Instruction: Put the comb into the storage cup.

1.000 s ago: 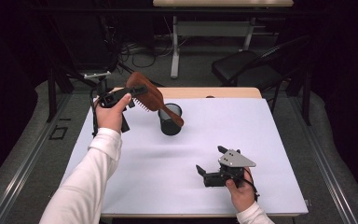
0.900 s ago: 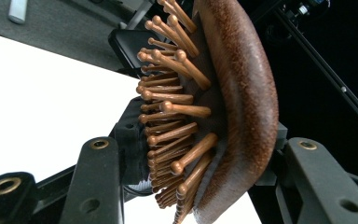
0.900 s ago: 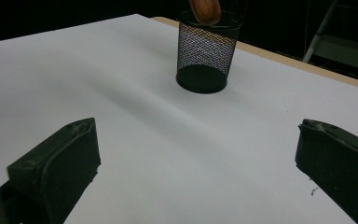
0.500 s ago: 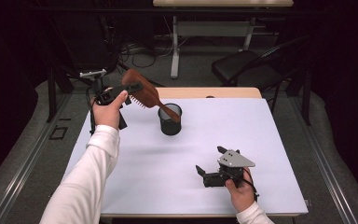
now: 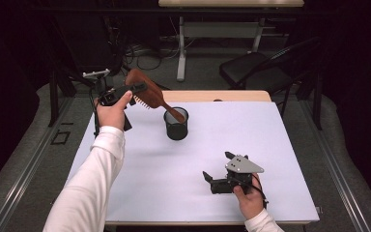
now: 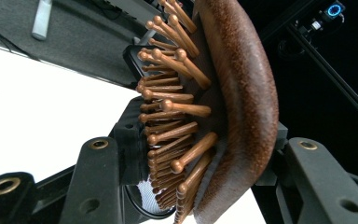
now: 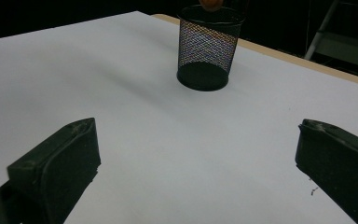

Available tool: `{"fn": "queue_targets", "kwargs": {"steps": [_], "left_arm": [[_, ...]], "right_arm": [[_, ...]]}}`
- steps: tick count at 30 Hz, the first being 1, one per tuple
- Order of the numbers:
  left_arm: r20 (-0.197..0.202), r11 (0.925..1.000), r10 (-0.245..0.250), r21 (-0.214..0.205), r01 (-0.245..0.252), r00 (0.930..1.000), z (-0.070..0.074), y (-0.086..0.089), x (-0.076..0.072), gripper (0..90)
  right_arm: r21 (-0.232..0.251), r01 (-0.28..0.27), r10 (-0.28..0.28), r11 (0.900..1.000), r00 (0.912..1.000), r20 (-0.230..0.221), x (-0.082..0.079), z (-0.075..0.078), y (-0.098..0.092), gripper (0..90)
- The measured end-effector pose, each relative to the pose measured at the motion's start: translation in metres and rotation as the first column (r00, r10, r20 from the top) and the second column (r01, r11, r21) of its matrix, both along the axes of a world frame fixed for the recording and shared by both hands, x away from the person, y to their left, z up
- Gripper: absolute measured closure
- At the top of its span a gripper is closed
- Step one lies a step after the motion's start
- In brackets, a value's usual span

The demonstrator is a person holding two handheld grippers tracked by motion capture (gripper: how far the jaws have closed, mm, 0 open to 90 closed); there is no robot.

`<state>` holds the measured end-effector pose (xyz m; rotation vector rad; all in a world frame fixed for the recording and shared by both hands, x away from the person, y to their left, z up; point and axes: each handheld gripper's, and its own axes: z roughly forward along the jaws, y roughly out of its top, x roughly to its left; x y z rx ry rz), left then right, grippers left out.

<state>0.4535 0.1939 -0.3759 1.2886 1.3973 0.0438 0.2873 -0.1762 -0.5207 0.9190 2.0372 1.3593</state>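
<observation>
Left fingers: while pinching the wooden hairbrush (image 6: 223,107) by its head, the left gripper (image 5: 125,92) is holding it tilted, handle dipping into the mesh cup (image 5: 176,124).
Right fingers: spreading wide, the right gripper (image 5: 222,181) is gripping nothing above the surface (image 5: 280,159).
Left gripper view: showing round-tipped bristles close up.

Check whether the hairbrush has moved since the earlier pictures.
Yes. Held in the left gripper, the hairbrush has shifted left and away from the mesh cup, though its handle tip is over the cup's rim.
</observation>
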Motion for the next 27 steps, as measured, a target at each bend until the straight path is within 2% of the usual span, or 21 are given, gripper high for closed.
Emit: {"fn": "queue_targets", "kwargs": {"steps": [15, 27], "left_arm": [[0.01, 0.9984, 0.044, 0.036, -0.044, 0.999, -0.005, -0.004, 0.005, 50.3], [0.006, 0.9968, 0.056, 0.056, -0.057, 0.9984, -0.01, -0.012, 0.009, 50.3]], "right_arm": [[-0.004, -0.007, 0.007, 1.0, 1.0, -0.003, 0.0, -0.001, 0.0, 0.0], [-0.003, -0.011, 0.011, 0.9999, 0.9999, -0.003, 0.0, -0.001, 0.001, 0.0]]}}
